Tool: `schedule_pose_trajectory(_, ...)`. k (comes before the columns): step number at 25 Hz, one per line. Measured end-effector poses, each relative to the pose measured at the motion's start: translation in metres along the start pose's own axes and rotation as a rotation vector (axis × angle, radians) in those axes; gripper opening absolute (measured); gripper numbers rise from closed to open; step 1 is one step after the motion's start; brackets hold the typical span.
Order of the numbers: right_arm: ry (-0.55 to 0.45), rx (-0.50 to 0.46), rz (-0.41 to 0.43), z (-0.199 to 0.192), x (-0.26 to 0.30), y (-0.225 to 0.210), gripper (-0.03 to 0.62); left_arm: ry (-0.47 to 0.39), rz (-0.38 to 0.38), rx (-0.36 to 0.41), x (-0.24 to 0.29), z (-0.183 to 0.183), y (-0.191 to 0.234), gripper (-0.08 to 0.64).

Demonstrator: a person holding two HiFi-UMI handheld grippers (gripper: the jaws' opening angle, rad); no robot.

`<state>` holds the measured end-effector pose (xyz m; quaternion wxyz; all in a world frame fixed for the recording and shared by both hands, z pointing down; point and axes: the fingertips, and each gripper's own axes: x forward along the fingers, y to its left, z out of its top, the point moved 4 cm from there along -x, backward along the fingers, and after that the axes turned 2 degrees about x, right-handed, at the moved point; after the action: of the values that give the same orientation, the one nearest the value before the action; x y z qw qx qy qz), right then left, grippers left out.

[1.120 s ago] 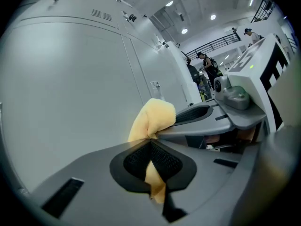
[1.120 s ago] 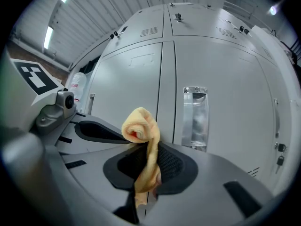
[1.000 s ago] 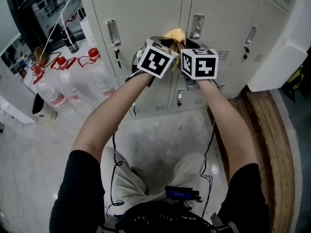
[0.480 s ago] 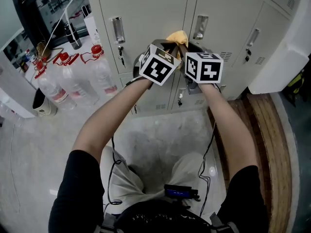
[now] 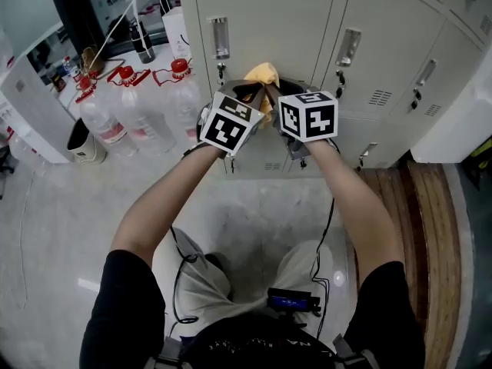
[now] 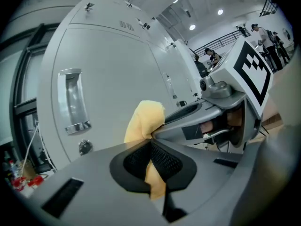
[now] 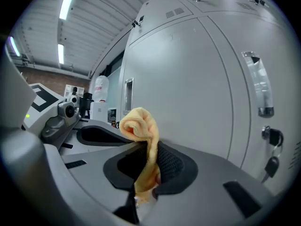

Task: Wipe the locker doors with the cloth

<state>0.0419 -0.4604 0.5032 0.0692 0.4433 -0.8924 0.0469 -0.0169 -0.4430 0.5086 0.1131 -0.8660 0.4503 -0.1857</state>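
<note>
The person's 2 bare arms [image 5: 165, 206] reach out over the gray floor [image 5: 254, 221]. At the end of them, the left gripper [image 5: 254, 92] and the right gripper [image 5: 278, 92] sit side by side, with their tips very close together.

Both grippers hold the same yellow cloth [image 5: 264, 73]. In the left gripper view, the jaws are squeezed together on a thin bit of the cloth, and the rest puffs up above the tips. In the right gripper view, the jaws are pinched tight on the cloth too. A rolled lump sticks up past them and a small tail hangs down on the near side.

The cloth pokes out past both sets of tips, between the grippers and the locker doors [image 5: 269, 14]. It is close in front of a pale gray door, near the line where 2 doors meet. I cannot tell if it touches the door.

A shiny handle [image 5: 219, 37] is up and to the left of the cloth. Farther left, water bottles [image 5: 181, 102] with red caps stand on the floor by the lockers.
</note>
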Motion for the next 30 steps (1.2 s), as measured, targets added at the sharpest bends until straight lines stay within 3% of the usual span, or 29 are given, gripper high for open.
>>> schedule_pose_trajectory(8,0.022,0.006,0.085,-0.008,0.044,0.052,0.081,0.055,0.088,-0.052,-0.034,-0.04,0.041,0.018)
schedule_pose_trajectory(13,0.022,0.024,0.11,-0.014,0.062,0.07,0.081,0.068,0.103,-0.054,-0.046,-0.056,0.057,0.018)
schedule_pose_trajectory(30,-0.021,0.041,0.052,-0.021,0.08,0.065,0.081,0.055,0.117,-0.034,-0.028,-0.065,0.077,0.018)
